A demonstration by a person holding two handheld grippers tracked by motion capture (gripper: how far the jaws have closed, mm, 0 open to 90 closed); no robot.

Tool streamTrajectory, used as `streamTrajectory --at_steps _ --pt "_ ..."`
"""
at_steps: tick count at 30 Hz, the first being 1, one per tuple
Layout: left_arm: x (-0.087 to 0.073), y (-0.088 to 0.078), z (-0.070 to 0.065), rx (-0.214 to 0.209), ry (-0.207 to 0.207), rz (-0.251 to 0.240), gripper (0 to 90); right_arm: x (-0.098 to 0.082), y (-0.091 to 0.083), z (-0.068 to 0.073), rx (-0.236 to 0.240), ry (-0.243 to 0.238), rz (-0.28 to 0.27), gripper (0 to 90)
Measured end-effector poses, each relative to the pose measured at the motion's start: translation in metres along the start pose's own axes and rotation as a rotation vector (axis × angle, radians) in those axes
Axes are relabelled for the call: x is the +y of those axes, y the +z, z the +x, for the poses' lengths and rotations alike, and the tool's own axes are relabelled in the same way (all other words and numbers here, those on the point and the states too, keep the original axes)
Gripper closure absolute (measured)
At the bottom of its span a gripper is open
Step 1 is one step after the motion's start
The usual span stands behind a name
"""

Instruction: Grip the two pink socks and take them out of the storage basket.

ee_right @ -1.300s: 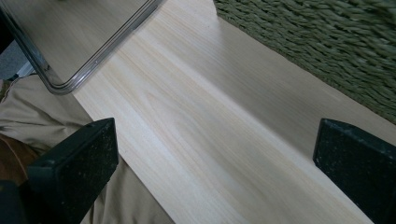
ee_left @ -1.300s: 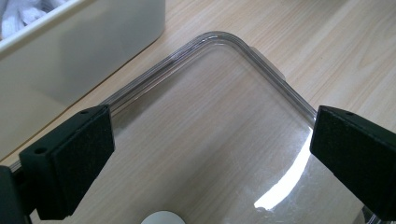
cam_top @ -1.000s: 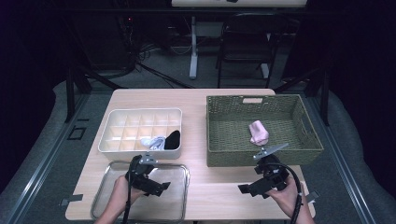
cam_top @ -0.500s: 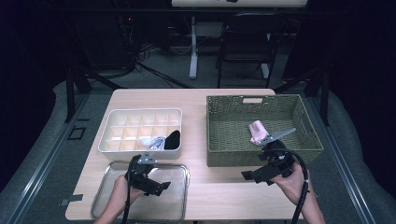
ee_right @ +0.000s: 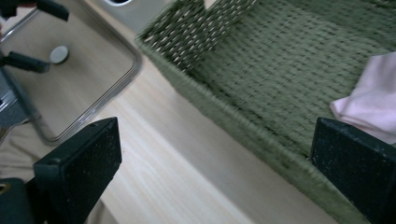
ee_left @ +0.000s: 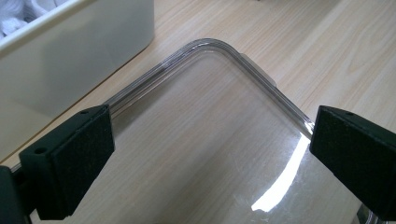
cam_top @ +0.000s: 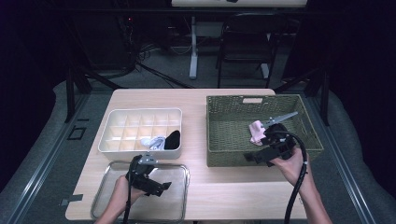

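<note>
In the high view, the right tongs [cam_top: 261, 140] are hanging over the near part of the green basket [cam_top: 233, 135], jaws spread wide and holding nothing, while the pink cloth [cam_top: 256, 131] is lying on the basket floor just beyond them; the step in hand appears to be the reach for that cloth. The left tongs [cam_top: 148, 176] are waiting, also spread and empty, over the clear tray [cam_top: 180, 196] at the near left of the table [cam_top: 196, 100], with the white divided box [cam_top: 140, 115] just behind, holding a white and a black bundle. In the left gripper view, both jaws are standing wide apart above the tray's far corner, gripping nothing, the box wall rising beside. In the right gripper view, the jaws are likewise wide open; the pink cloth [ee_right: 369, 100] is lying at the right edge, beside the right jaw rather than between the two. The next move, by judgement, calls for swinging the tongs toward the cloth, lowering until a fold sits between the pads, then closing. Against the earlier frames, the right tongs have advanced from the table in front of the basket to over its front wall; the left tongs and the cloth are unchanged.
</note>
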State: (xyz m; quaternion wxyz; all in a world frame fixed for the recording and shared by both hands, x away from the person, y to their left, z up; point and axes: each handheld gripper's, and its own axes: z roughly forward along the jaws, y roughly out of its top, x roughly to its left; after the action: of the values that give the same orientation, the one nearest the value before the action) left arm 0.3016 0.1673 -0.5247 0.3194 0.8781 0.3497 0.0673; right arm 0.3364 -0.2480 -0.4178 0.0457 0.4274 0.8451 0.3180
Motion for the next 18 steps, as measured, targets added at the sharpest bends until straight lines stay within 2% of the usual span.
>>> streamTrajectory --at_steps 5,18 --pt "0.0 0.001 -0.001 0.001 0.002 0.002 0.2 0.008 0.004 -0.013 -0.03 0.011 -0.008 1.5" --pt "0.0 0.001 -0.002 -0.004 0.008 -0.002 0.2 0.022 0.021 -0.048 -0.066 0.069 -0.019 1.8"
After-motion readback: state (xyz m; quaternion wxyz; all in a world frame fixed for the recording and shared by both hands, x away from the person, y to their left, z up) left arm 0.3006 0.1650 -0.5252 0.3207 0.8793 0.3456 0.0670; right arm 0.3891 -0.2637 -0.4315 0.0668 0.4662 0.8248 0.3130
